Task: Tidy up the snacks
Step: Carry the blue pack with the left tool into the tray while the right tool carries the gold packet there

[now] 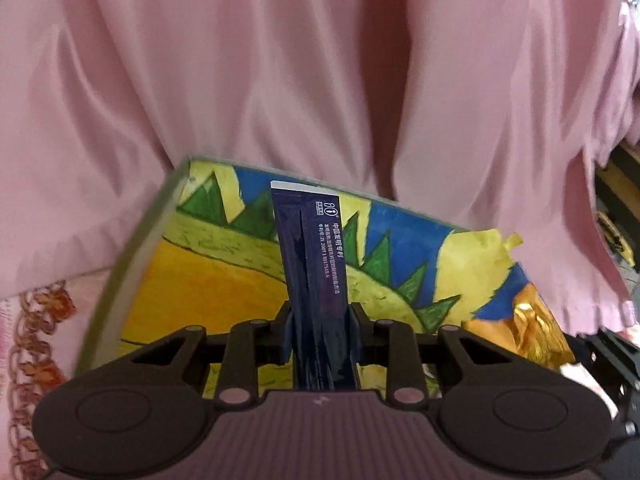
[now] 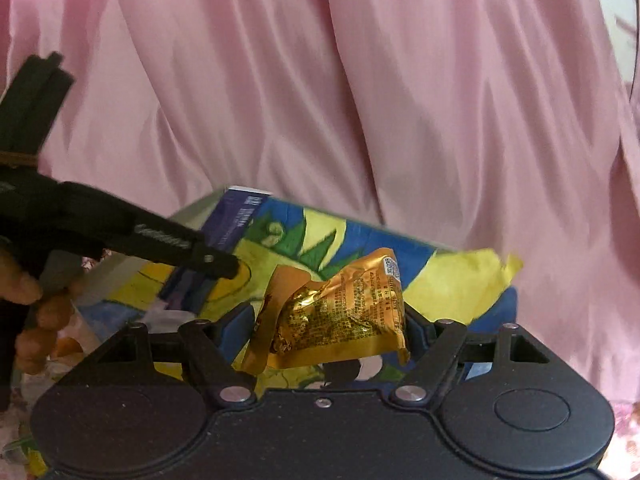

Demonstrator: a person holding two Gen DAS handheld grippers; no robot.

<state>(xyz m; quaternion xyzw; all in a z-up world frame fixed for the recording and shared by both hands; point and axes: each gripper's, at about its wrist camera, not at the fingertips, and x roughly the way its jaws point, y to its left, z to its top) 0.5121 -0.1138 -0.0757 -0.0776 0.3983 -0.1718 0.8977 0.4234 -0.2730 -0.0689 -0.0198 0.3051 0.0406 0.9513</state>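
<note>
A narrow dark blue sachet [image 1: 308, 240] with white print stands up between the fingers of my left gripper [image 1: 320, 320], which is shut on its lower end. My right gripper [image 2: 328, 320] is shut on a crumpled gold foil snack packet [image 2: 340, 304], its jaws standing wide around it. Both hang over a flat surface painted in yellow, green and blue [image 1: 192, 280]. In the right wrist view the left gripper [image 2: 216, 264] reaches in from the left with the blue sachet [image 2: 236, 220]. The gold packet [image 1: 528, 320] shows at the right of the left wrist view.
Pink pleated fabric [image 1: 320, 60] fills the background behind the painted surface [image 2: 452, 280]. A floral patterned cloth [image 1: 32, 340] lies at the lower left. A hand [image 2: 36, 300] grips the left gripper's handle. A grey edge [image 1: 132, 248] bounds the painted surface on the left.
</note>
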